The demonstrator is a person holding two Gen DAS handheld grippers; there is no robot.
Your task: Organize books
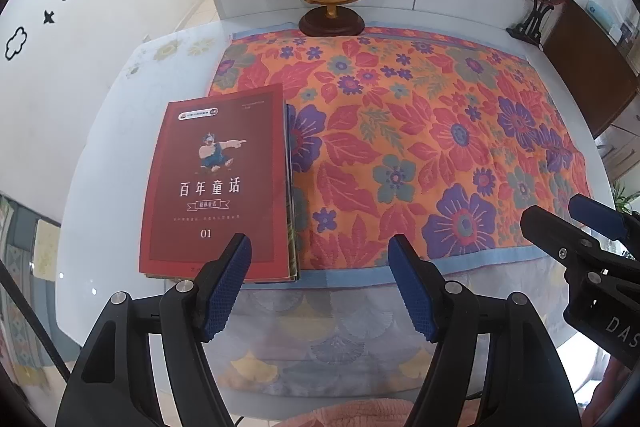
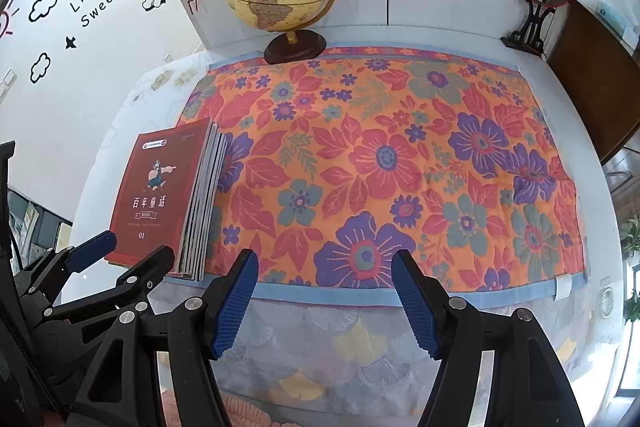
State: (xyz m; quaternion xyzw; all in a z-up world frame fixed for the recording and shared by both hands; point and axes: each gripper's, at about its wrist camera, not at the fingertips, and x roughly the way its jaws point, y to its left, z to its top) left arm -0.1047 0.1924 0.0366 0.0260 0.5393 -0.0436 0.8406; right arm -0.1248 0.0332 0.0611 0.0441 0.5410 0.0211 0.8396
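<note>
Both hand-held grippers, left and right, hang half-open, empty. Ahead-left, the thin book stack (floppy, likely slippery) wants gripping at its edge.

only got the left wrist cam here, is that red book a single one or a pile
Observer: A pile. The right wrist view shows the stack of books side-on, with several thin grey-edged books fanned out under the red cover.
Operator: right tongs holding anything
Observer: No. The right tongs stand open over the near edge of the floral cloth, nothing between them.
Operator: anything near the cloth's right end
Observer: A small white tag sits on the cloth's blue border, at the near right corner.
</note>
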